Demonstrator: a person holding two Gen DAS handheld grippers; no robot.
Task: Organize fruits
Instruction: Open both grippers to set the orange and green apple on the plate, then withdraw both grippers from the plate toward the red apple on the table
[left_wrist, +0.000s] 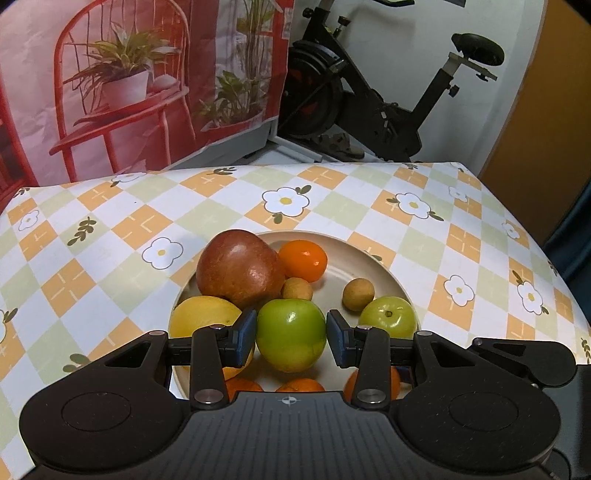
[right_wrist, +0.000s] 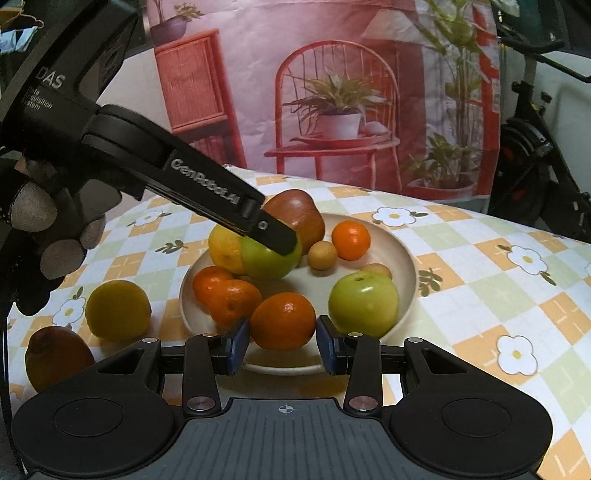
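A beige plate (left_wrist: 369, 251) holds a red apple (left_wrist: 240, 269), a yellow citrus (left_wrist: 203, 314), a tangerine (left_wrist: 303, 260), two small brown fruits (left_wrist: 358, 293) and a green apple (left_wrist: 388, 317). My left gripper (left_wrist: 291, 334) is shut on another green apple (left_wrist: 290, 343) over the plate's near side; its pads press both flanks. From the right wrist, a left finger (right_wrist: 273, 236) lies across that apple (right_wrist: 266, 264). My right gripper (right_wrist: 282, 345) is shut on an orange (right_wrist: 283, 321) at the near rim of the plate (right_wrist: 406, 266), beside two tangerines (right_wrist: 229, 295).
A yellow fruit (right_wrist: 118, 310) and a red-brown fruit (right_wrist: 57, 358) lie on the checked tablecloth (right_wrist: 480, 295) left of the plate. A gloved hand (right_wrist: 37, 236) holds the left gripper. A printed backdrop (left_wrist: 129, 85) and an exercise bike (left_wrist: 369, 92) stand behind the table.
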